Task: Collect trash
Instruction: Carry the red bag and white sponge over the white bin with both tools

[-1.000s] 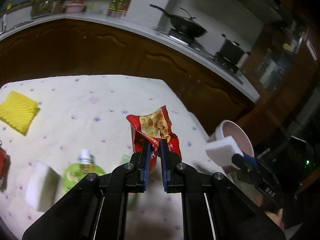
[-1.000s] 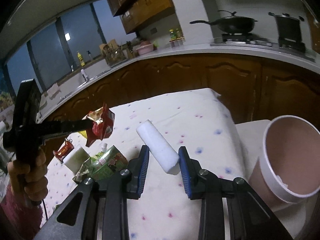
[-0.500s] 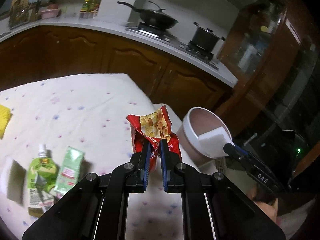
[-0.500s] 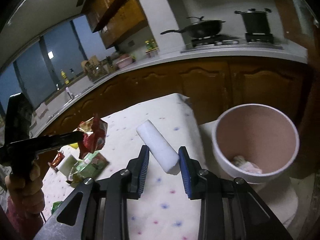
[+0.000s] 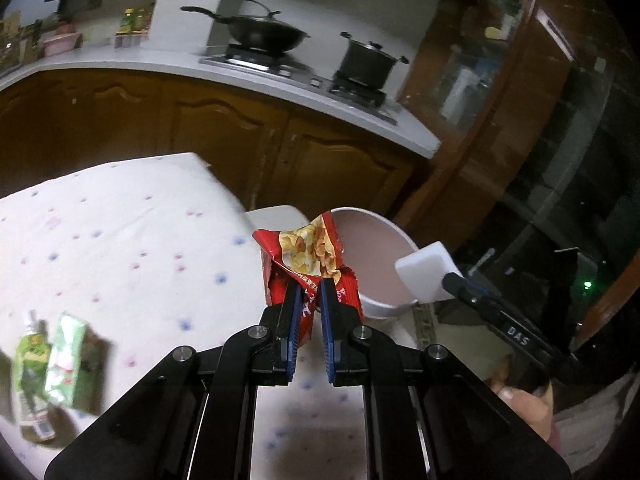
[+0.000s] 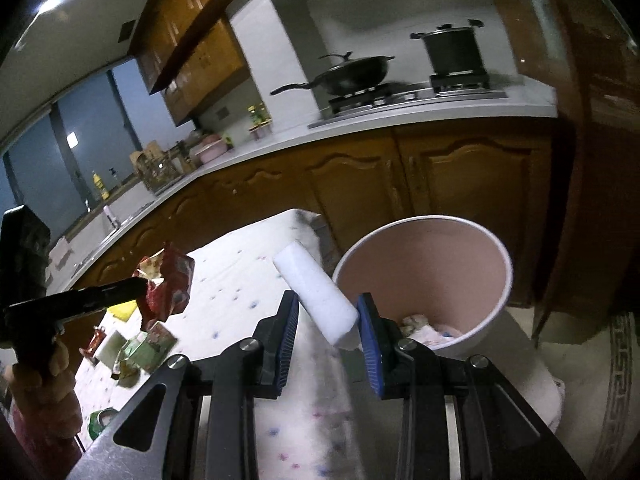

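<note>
Trash rides in both tools: the left gripper [image 5: 307,292] pinches a crumpled red chip bag [image 5: 308,256] and the right gripper [image 6: 328,312] clamps a white foam block [image 6: 316,292]. Both have swung from over the tablecloth [image 5: 120,240] to the pink bin [image 6: 424,272] (apparently already holding scraps), so release looks imminent.

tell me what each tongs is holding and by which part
Left tongs pinch the chip bag by its crumpled lower end. Right tongs clamp the white block near its lower end.

dim kitchen — wooden cabinets [image 6: 460,184]; white counter [image 5: 168,65]; dark windows [image 6: 36,168]
</note>
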Demonstrator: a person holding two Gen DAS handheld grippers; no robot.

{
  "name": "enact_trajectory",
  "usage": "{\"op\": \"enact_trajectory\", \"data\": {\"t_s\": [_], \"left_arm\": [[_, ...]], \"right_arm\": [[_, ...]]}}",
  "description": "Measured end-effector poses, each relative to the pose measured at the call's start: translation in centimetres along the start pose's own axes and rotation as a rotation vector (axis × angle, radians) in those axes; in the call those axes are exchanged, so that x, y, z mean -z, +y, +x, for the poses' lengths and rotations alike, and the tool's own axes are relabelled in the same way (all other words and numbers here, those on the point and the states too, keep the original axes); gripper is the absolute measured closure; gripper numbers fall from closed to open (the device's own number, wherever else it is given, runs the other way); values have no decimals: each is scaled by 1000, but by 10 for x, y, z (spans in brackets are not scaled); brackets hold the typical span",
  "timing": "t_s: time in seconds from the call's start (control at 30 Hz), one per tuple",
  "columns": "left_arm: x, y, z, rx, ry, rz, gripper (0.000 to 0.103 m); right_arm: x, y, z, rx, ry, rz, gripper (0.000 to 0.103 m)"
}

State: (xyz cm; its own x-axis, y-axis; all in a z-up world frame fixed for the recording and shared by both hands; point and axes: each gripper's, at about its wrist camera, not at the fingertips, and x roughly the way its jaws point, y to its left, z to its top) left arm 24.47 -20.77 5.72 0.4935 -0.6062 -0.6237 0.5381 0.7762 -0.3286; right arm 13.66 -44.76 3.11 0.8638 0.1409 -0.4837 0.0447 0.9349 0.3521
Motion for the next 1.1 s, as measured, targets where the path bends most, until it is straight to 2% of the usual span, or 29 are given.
{"op": "enact_trajectory", "data": {"t_s": [0.3, 0.5, 1.1], "left_arm": [[-10, -39, 36, 47, 24, 55, 95], [-22, -61, 66, 38, 47, 99, 94], [-30, -74, 136, 29, 112, 110, 94]], "right_arm": [[-8, -36, -3, 40, -25, 49, 72], [-11, -55, 1, 49, -35, 75, 72], [-23, -85, 33, 72, 10, 103, 72]]}}
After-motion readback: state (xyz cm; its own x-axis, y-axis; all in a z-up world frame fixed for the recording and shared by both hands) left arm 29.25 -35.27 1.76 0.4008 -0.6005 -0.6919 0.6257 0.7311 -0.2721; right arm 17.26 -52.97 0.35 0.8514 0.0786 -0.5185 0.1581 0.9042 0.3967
